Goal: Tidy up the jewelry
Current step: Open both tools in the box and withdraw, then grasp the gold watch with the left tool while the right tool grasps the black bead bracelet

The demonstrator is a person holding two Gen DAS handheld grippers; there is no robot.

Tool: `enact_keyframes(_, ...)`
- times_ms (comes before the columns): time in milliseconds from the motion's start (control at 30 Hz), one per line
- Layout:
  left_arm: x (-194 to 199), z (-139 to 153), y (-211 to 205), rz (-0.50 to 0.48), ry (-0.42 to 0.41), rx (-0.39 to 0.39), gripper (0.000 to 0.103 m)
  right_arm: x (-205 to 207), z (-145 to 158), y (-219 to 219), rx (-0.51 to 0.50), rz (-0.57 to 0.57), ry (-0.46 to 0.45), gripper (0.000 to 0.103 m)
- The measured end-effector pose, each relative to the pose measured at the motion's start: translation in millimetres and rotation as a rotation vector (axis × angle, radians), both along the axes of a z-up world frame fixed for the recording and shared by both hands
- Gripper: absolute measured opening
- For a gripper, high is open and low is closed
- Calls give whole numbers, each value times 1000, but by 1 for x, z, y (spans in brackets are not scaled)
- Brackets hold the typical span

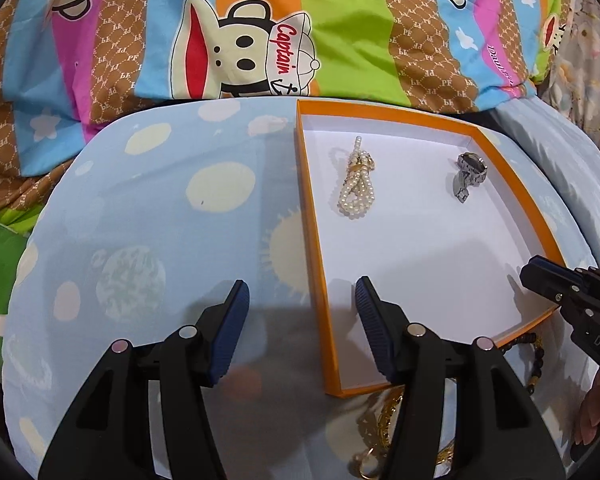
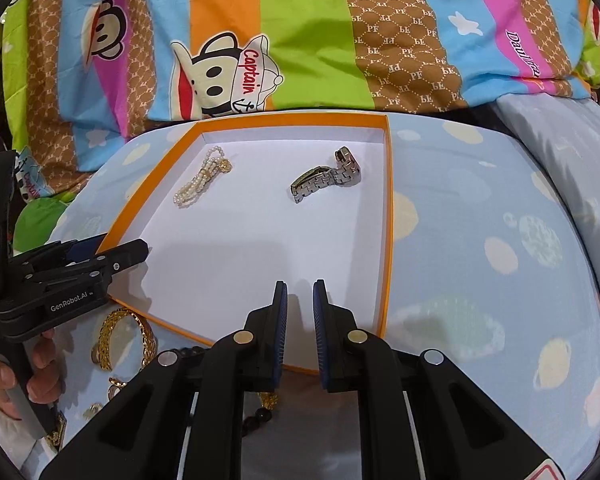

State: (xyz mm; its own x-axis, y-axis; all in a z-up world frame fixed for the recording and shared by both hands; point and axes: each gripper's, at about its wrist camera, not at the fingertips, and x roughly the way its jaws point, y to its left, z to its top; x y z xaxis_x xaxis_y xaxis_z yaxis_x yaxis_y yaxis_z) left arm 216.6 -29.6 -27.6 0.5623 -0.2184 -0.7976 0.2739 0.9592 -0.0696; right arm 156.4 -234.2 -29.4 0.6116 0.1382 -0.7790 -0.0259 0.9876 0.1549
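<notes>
An orange-rimmed box (image 1: pixel 512 184) with a white floor lies on the blue cushion; it also shows in the right wrist view (image 2: pixel 389 216). In it lie a pearl bracelet (image 1: pixel 356 182) (image 2: pixel 200 180) and a silver watch (image 1: pixel 468 174) (image 2: pixel 326 176). My left gripper (image 1: pixel 300 320) is open and empty, straddling the box's left wall; it shows in the right wrist view (image 2: pixel 112 252). My right gripper (image 2: pixel 300 320) is open with a narrow gap, empty, over the box's near edge. A gold chain bracelet (image 2: pixel 126 336) and dark beads (image 2: pixel 260 416) lie on the cushion in front of the box.
A bright cartoon-print blanket (image 1: pixel 260 40) is piled behind the cushion (image 1: pixel 160 220). More gold jewelry (image 1: pixel 380 432) and a dark bead string (image 1: pixel 536 356) lie near the box's front edge. The person's hand (image 2: pixel 4 376) holds the left gripper.
</notes>
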Motion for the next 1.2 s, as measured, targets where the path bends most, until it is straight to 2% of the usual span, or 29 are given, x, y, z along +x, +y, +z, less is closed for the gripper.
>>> enact_keyframes(200, -14, 4, 3, -9, 12, 5, 53, -16, 4, 2, 0, -9, -2, 11)
enact_keyframes(300, -12, 25, 17, 34, -4, -65, 53, -30, 24, -3, 14, -40, -66, 11)
enact_keyframes(433, -25, 65, 49, 64, -46, -174, 58, -66, 50, -6, 33, -65, -135, 20)
enact_keyframes(533, -50, 79, 70, 69, -82, -184, 62, -97, 49, -5, 55, -74, -132, 26)
enact_keyframes(700, -95, 66, 94, 73, -58, -151, 62, -145, 28, 8, 62, -90, -93, 29)
enact_keyframes(800, -127, 49, 102, 60, -25, -141, 63, -168, 16, 20, 61, -93, -72, 36)
enact_keyframes(900, -160, 35, 98, 39, -11, -104, 64, -185, 7, 29, 54, -99, -57, 37)
enact_keyframes(1033, -192, 26, 89, 21, 15, -128, 76, -195, -1, 32, 63, -120, -44, 37)
enact_keyframes(1200, -208, 15, 72, 27, 30, -79, 78, -203, -2, 30, 79, -145, -45, 42)
